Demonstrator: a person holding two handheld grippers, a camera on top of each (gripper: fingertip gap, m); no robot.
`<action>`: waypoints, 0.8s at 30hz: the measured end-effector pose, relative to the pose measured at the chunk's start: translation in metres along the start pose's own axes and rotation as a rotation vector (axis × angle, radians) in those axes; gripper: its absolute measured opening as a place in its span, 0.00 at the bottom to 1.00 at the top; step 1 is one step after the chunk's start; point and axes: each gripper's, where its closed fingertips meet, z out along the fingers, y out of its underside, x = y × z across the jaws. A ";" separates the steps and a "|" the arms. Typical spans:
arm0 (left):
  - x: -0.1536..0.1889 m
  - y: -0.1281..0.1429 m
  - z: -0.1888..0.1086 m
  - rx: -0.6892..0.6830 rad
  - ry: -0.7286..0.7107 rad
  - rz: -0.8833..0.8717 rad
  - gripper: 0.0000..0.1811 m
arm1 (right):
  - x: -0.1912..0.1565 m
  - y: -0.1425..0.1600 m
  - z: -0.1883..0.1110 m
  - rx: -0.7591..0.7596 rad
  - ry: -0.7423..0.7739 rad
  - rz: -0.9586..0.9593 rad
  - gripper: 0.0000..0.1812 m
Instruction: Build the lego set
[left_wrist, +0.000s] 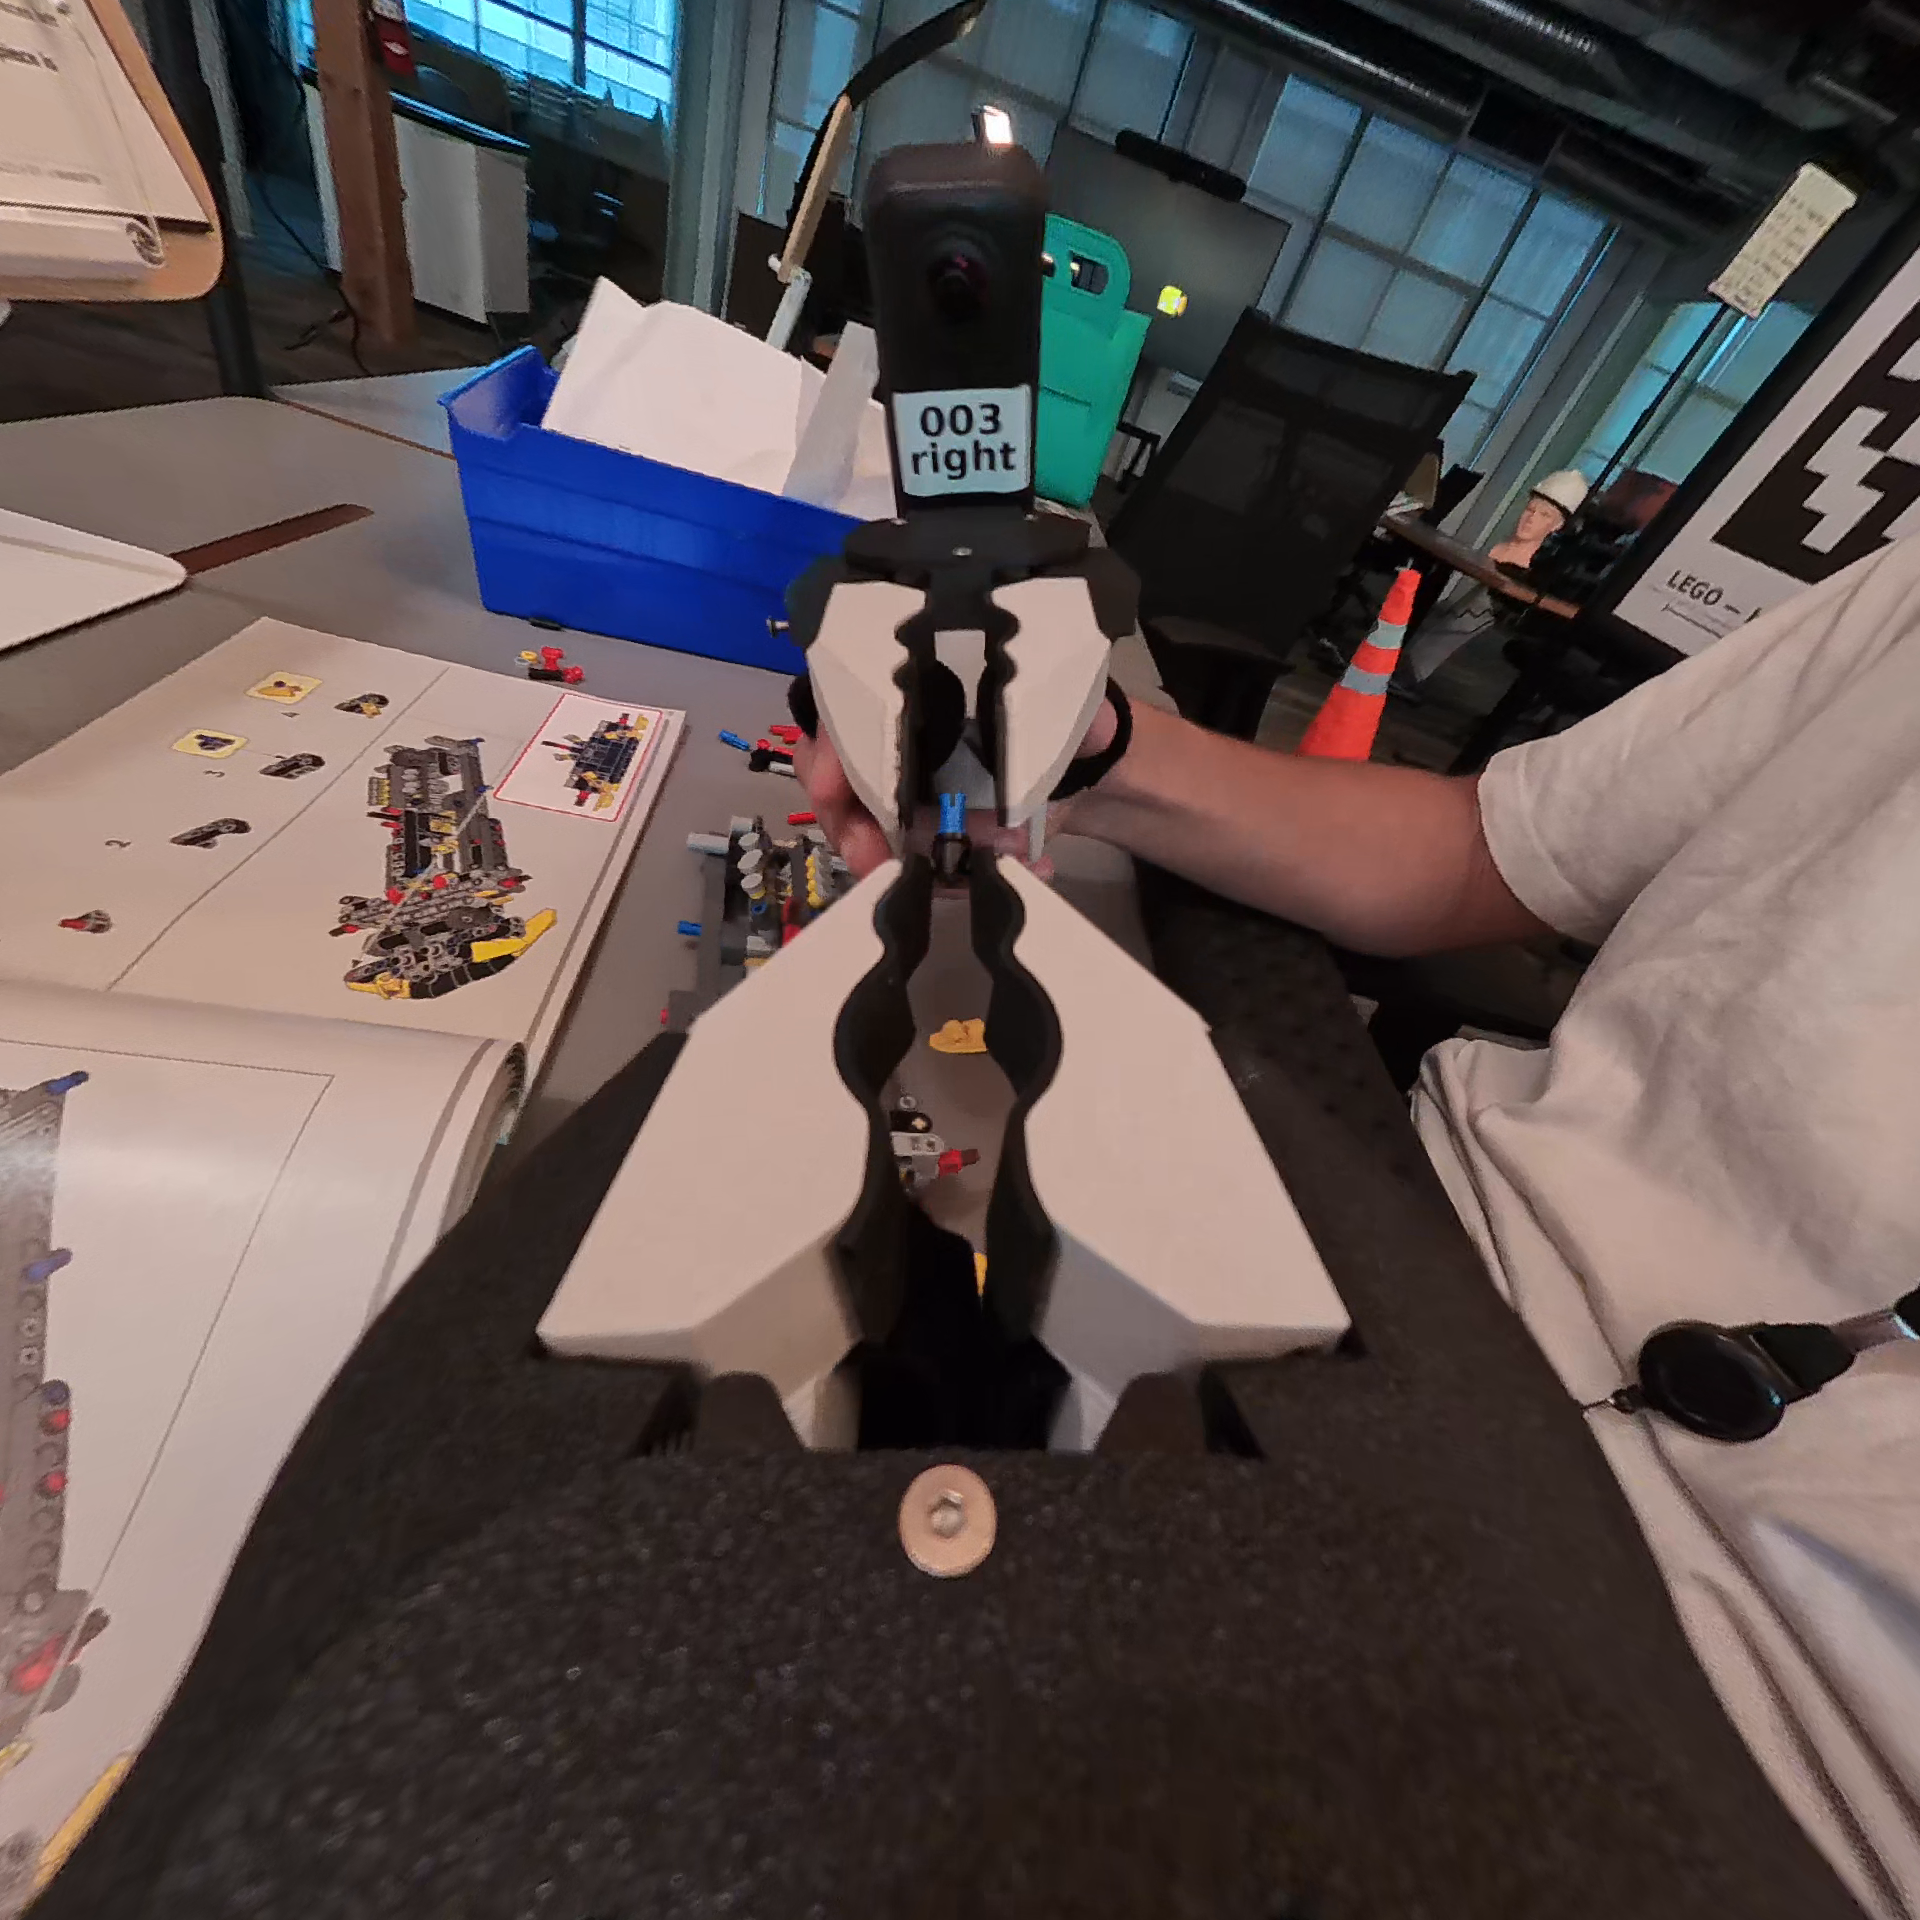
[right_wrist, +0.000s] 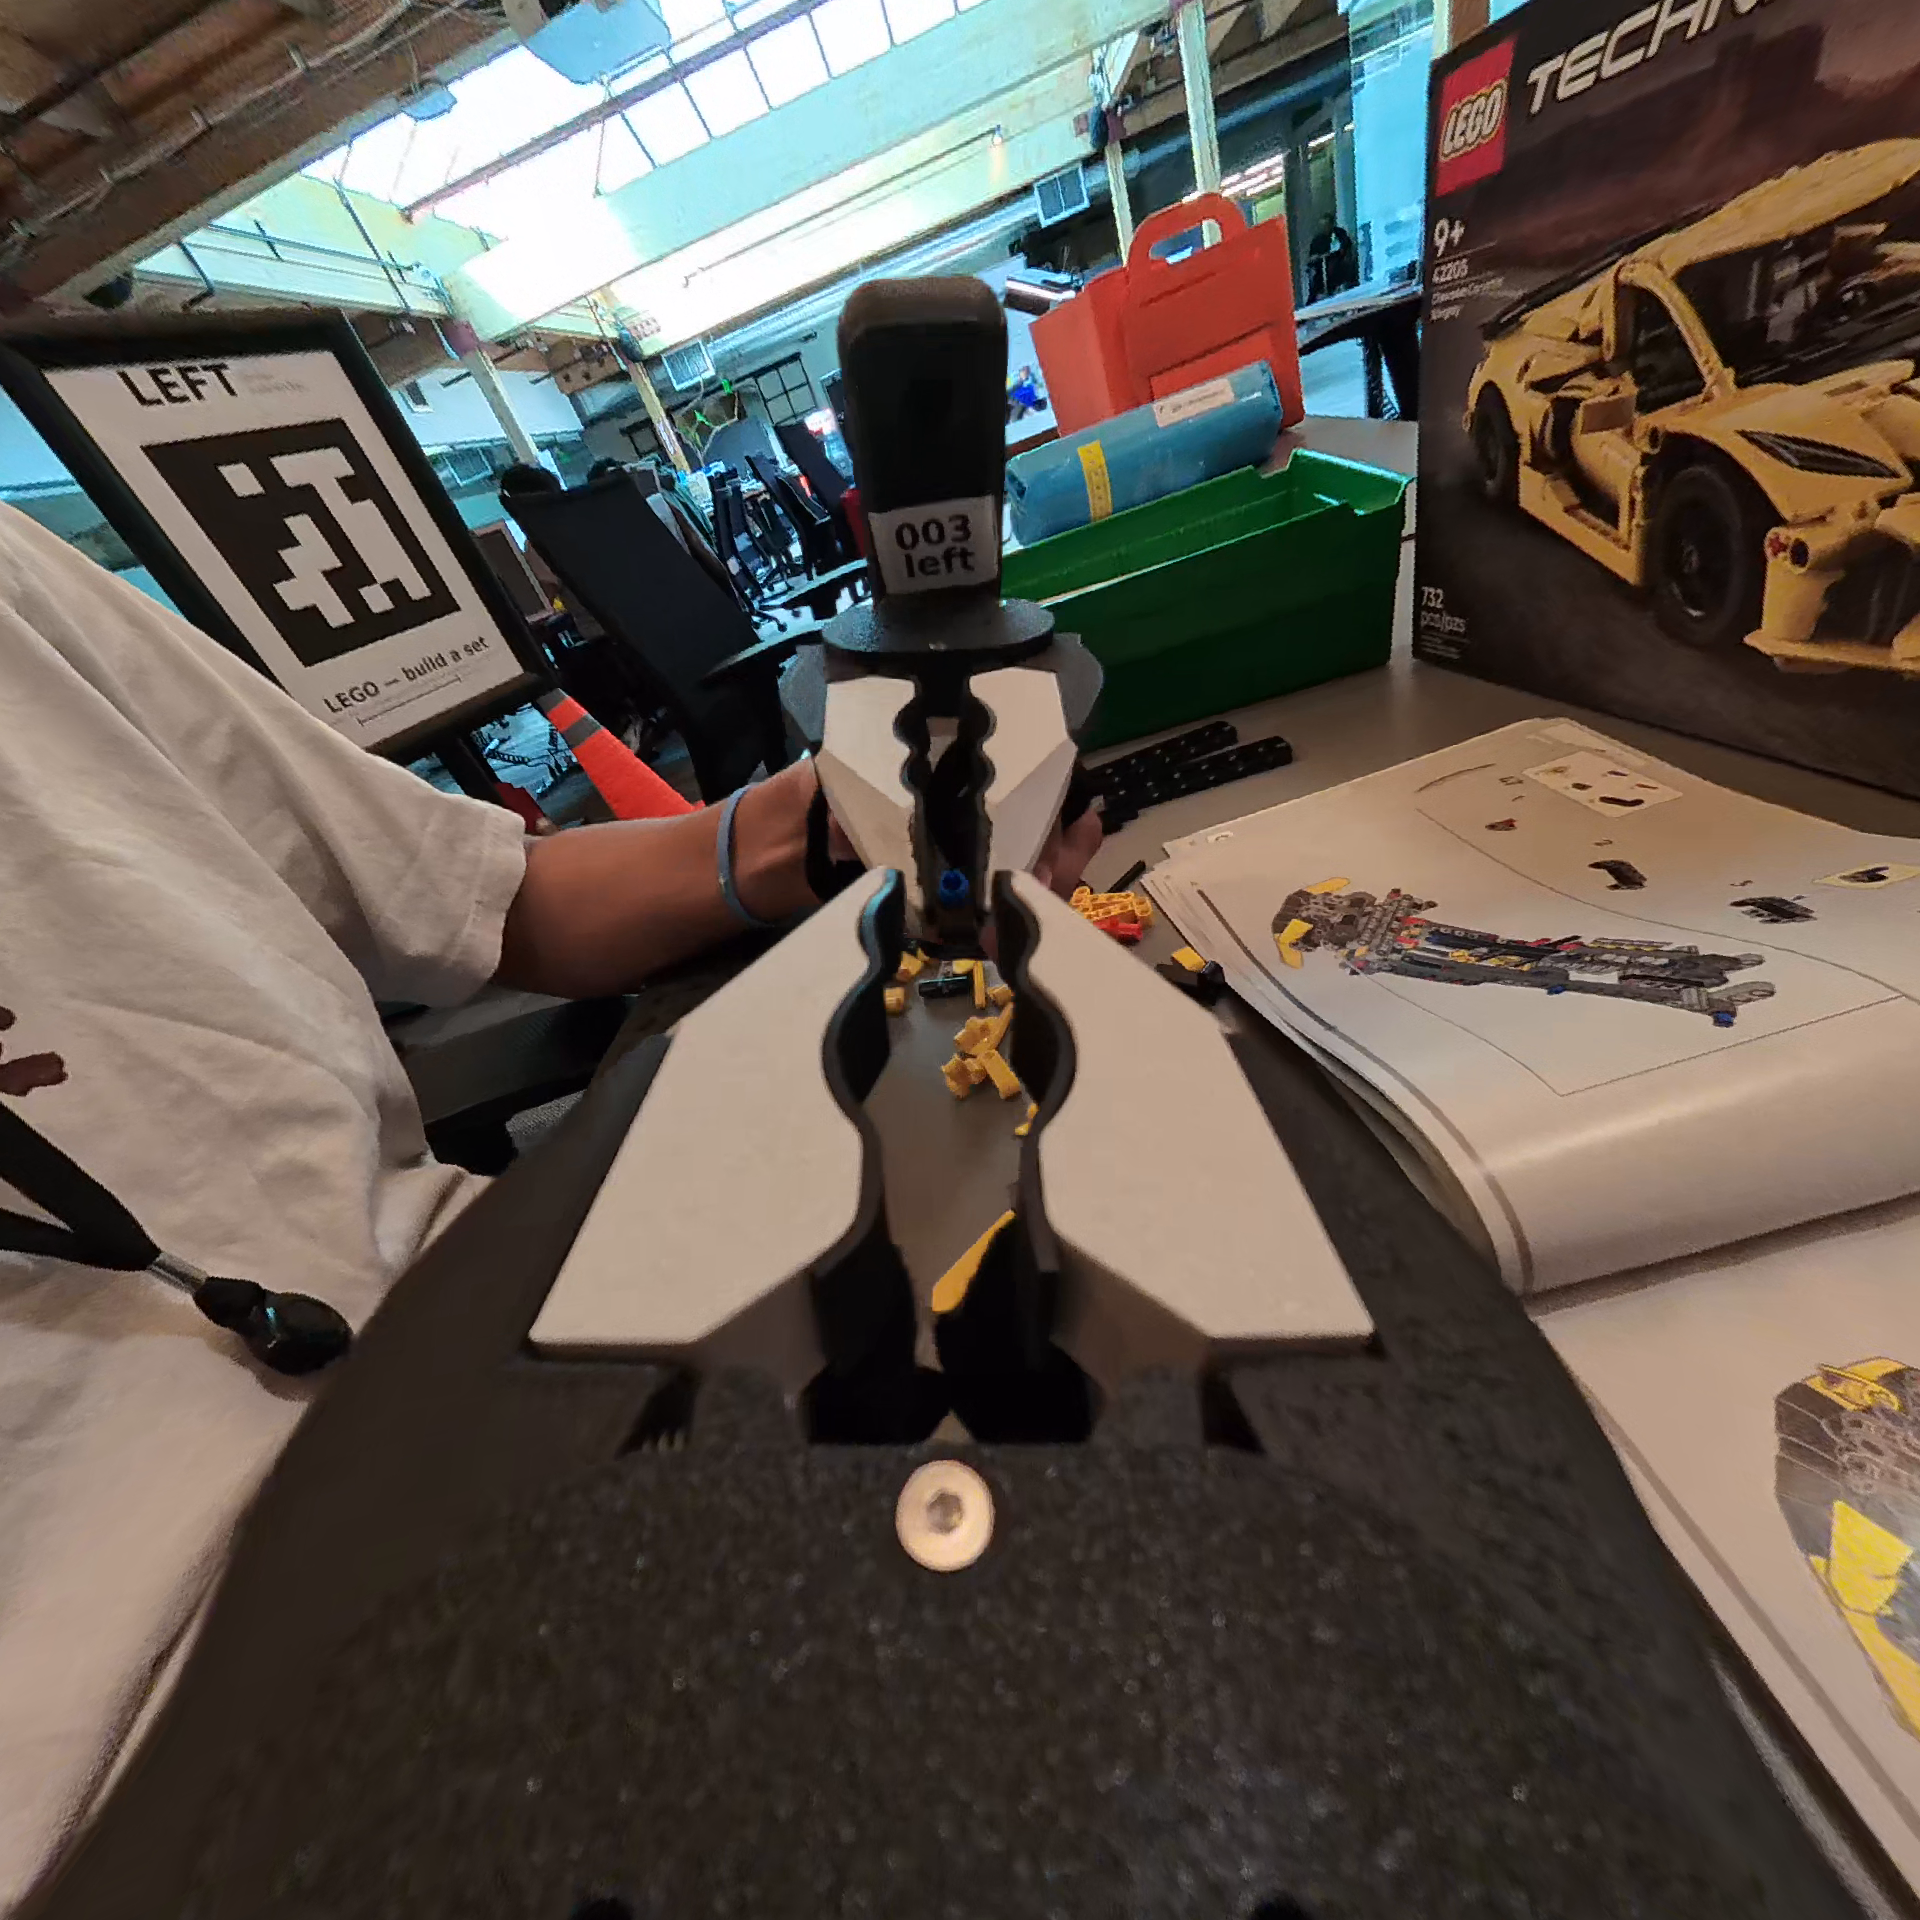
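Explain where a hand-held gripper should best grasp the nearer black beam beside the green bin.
Probably from above, pinching across its narrow width at the end that juts out: the black beam lies flat, with a second beam close alongside the rest.

Two tools meet tip to tip above the surface

The left tool (left_wrist: 951, 868) pinches a small black piece (left_wrist: 950, 858), seemingly; the right tool (left_wrist: 953, 821) holds a blue pin (left_wrist: 952, 808). Open instruction booklet (left_wrist: 343, 831) left, blue bin (left_wrist: 634, 540) far.
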 end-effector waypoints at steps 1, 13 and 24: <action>0.002 0.001 0.001 -0.007 0.009 0.000 0.03 | 0.000 0.001 0.000 -0.008 0.000 -0.002 0.07; -0.002 -0.016 -0.002 0.117 0.000 -0.039 0.02 | 0.003 -0.019 0.001 0.150 -0.032 0.123 0.03; -0.007 -0.022 -0.001 0.186 0.001 -0.122 0.10 | 0.008 -0.023 0.001 0.188 0.016 0.097 0.03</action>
